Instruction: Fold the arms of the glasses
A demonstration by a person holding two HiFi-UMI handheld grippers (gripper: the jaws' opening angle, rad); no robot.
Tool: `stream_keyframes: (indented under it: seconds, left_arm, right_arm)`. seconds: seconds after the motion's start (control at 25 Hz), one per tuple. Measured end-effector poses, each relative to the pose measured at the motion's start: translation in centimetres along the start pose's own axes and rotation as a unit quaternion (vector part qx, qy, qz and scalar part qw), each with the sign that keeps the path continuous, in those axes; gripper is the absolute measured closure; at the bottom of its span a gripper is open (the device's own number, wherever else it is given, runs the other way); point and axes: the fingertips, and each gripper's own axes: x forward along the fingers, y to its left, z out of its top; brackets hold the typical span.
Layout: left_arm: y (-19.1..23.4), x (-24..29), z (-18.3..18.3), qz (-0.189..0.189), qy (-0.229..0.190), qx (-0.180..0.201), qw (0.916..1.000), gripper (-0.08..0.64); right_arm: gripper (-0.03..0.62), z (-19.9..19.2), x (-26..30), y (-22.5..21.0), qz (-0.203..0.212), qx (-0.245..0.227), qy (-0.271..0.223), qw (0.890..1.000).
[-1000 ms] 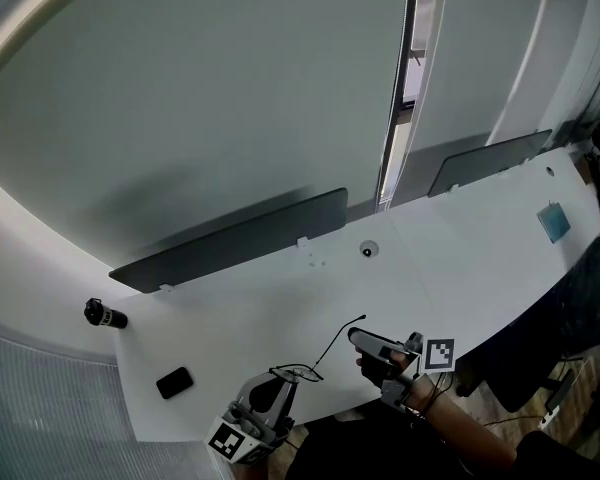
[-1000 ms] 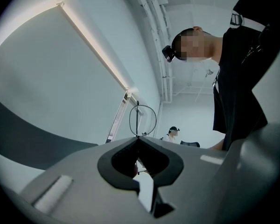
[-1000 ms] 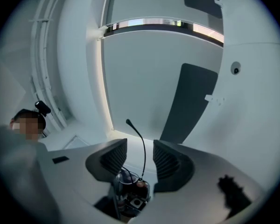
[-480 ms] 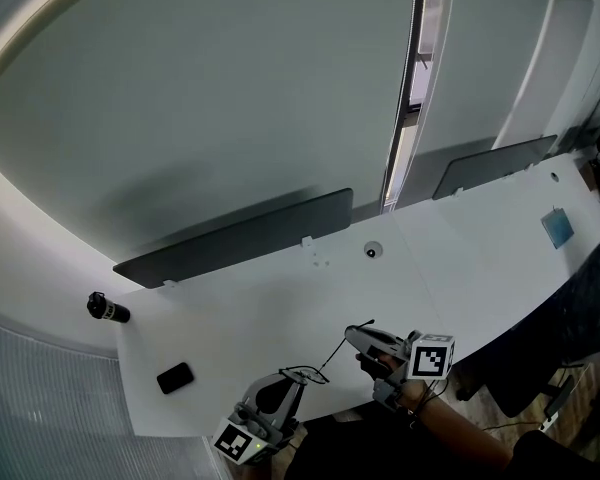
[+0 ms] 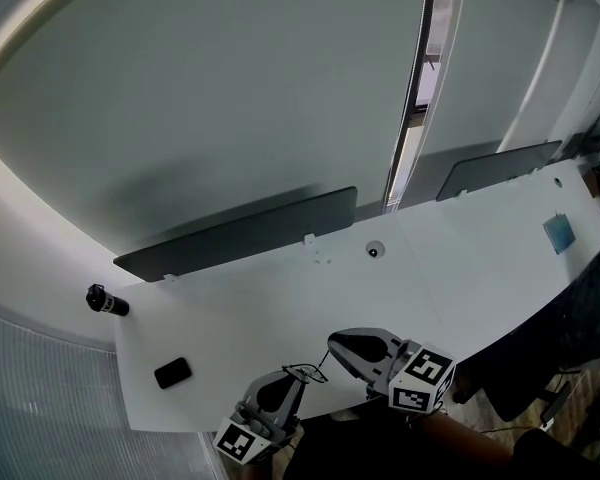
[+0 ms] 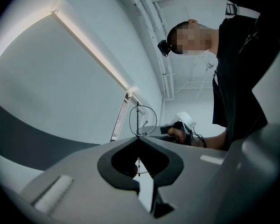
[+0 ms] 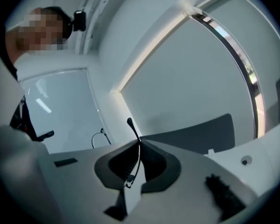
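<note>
Glasses [image 5: 303, 373]: a thin wire-rim pair at the near edge of the white tabletop [image 5: 280, 298], between my two grippers. From the head view I cannot tell whether they hang clear of the surface.

Left gripper [image 6: 137, 138]: fingers [image 6: 164, 147] closed on the frame. One round lens rim stands just beyond the tips, and the wire runs back through the hollow behind them. This hand is the brace.

Right gripper [image 7: 139, 141]: fingers closed on one arm [image 7: 132, 129] of the glasses. Its dark ear tip pokes out past the tips, and the rest trails back through the hollow toward the camera. In the head view this gripper stands just beside the frame.

Step in hand, as I judge it: folding the first arm, with the frame pinned on the left and the arm pinched on the right. The wire is too fine to read how far the arm has swung in. I cannot make out the second arm.

Next move calls for:
- carrying the arm round its hinge toward the lenses, on an arc centred on the hinge and not a straight push
- keeping the left grip steady so the frame does not twist
- light force, since wire this thin would likely bend or slip
- then letting go and taking the other arm.

Around: a dark partition screen [image 5: 240, 236] along the far edge, a small black slab [image 5: 172, 373] to the left and a black cylinder [image 5: 106, 306] beyond it. All are well apart from the work.
</note>
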Motion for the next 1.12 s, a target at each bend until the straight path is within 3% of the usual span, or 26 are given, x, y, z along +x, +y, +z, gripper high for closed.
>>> stream_keyframes:
  seconds: [0.2, 0.4, 0.56, 0.76, 1.0, 1.12]
  left_arm:
    - [0.1, 0.0, -0.1, 0.0, -0.008, -0.006, 0.9999, 0.549]
    - [-0.2, 0.0, -0.9, -0.009, 0.007, -0.003, 0.9999, 0.549]
    - [-0.1, -0.4, -1.2, -0.011, 0.001, -0.012, 0.9999, 0.549]
    - [0.7, -0.9, -0.6, -0.003, -0.024, -0.03, 0.9992, 0.549]
    - [1.2, -1.0, 0.1, -0.005, -0.043, -0.035, 0.9985, 0.549]
    - [1.3, -0.8, -0.1, -0.009, -0.04, -0.035, 0.9986, 0.549]
  right_arm:
    - [0.575, -0.3, 1.2, 3.1, 0.02, -0.109, 0.037, 0.993]
    - [0.569, -1.7, 2.5, 4.9, 0.064, -0.15, 0.077, 0.984]
    - [0.569, -2.4, 2.9, 5.3, 0.087, -0.162, 0.097, 0.978]
    - [0.569, -1.3, 3.0, 4.7, 0.073, -0.168, 0.087, 0.979]
    - [0.569, -0.5, 2.6, 4.2, 0.083, -0.119, 0.077, 0.986]
    - [0.569, -0.8, 2.7, 4.2, 0.093, -0.117, 0.081, 0.985]
